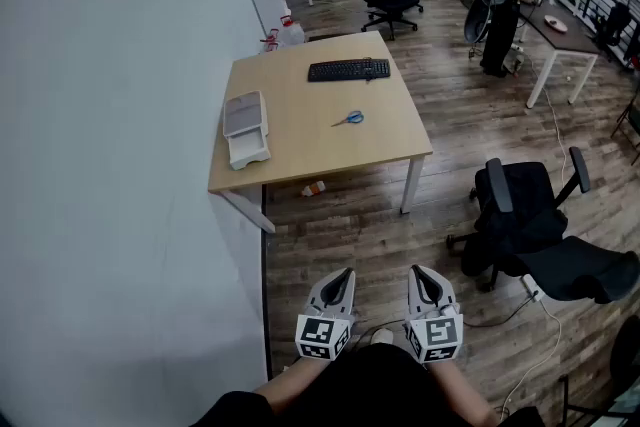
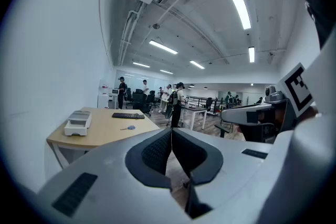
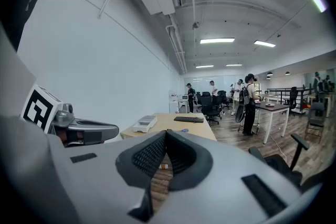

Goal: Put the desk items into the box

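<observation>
A wooden desk [image 1: 300, 145] stands against the white wall, well ahead of me. On it lie a black keyboard [image 1: 348, 70], blue-handled scissors [image 1: 350, 118] and a white-grey box [image 1: 245, 128] at its left edge. My left gripper [image 1: 343, 275] and right gripper [image 1: 420, 273] are held side by side close to my body over the wood floor, far from the desk. Both are shut with nothing between their jaws. The left gripper view shows the desk [image 2: 100, 126] with the box [image 2: 78, 123]; in the right gripper view the desk [image 3: 176, 124] lies ahead.
A small orange-white object [image 1: 313, 188] lies on the floor under the desk's front edge. Black office chairs [image 1: 530, 230] stand to the right, with a cable on the floor. Further back are more chairs, tables and several people [image 1: 503, 0].
</observation>
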A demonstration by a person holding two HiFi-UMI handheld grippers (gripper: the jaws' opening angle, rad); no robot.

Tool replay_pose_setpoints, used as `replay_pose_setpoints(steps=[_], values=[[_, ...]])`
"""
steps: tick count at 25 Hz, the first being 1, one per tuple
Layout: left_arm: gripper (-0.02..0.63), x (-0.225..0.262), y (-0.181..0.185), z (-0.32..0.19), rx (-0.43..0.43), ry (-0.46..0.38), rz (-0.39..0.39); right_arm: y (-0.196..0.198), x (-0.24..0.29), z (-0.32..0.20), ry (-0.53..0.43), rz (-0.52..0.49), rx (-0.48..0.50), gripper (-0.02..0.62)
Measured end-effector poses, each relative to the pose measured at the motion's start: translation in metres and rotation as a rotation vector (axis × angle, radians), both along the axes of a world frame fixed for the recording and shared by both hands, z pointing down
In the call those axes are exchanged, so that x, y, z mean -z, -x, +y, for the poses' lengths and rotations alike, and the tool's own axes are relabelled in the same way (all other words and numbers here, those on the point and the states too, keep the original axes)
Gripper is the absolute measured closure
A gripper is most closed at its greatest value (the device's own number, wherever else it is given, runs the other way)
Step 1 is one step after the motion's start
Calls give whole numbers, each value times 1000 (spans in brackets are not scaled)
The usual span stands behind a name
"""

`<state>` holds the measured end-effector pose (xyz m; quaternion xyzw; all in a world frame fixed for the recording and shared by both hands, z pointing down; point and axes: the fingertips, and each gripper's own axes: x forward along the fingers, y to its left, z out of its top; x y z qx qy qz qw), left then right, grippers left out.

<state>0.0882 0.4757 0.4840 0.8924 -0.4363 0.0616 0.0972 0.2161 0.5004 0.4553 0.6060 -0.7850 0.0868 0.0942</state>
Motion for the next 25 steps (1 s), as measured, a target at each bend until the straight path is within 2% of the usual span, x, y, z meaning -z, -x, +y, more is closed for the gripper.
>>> replay_pose_setpoints(steps=[8,12,15,21,25], values=[[589,7,-14,-10,-15,-32,-2,-19,-1,1,1,-67,-36,535],[589,13,-14,-13,3,-60,-3,-35,-4,-4,-19,-53,-49,535],[589,8,-13,-22,10,-50,-18,-45,-13,-13,-6,-58,-63,535],[589,-3,-18,-57,23,-33,-21,-55,-27,-38,27,-57,-80,535],[589,-11,-24,-92,-5,-30,-22,-56,-37,-70,51,-49,-102,535]])
